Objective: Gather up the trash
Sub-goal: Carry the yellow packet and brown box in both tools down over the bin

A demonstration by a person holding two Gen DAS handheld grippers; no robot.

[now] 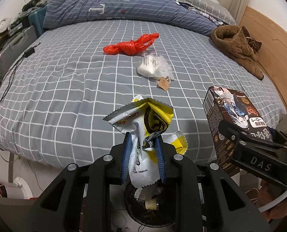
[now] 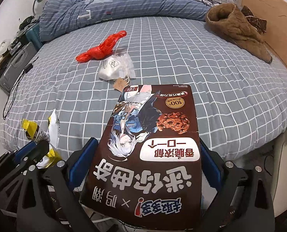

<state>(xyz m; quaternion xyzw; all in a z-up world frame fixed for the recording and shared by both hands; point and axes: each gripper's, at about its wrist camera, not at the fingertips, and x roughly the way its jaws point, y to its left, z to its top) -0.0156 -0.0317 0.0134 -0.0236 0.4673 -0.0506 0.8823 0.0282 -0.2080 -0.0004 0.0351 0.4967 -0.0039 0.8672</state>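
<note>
My left gripper [image 1: 143, 145] is shut on a yellow and white snack wrapper [image 1: 141, 119], held over the near edge of the bed; it also shows in the right wrist view [image 2: 46, 133]. My right gripper [image 2: 148, 154] is shut on a brown cookie box [image 2: 151, 150], also seen in the left wrist view [image 1: 228, 123] at the right. On the bed lie a knotted red plastic bag [image 1: 131, 45] [image 2: 102, 47] and a clear packet with a white mask and tag [image 1: 153, 66] [image 2: 115, 68].
The grey checked bed [image 1: 66, 81] carries a blue striped duvet [image 1: 112, 5] at the back and a brown fleece garment [image 1: 238, 46] at the right. A black cable [image 1: 10, 75] lies at the left edge. A dark bin [image 1: 149, 206] sits below my left gripper.
</note>
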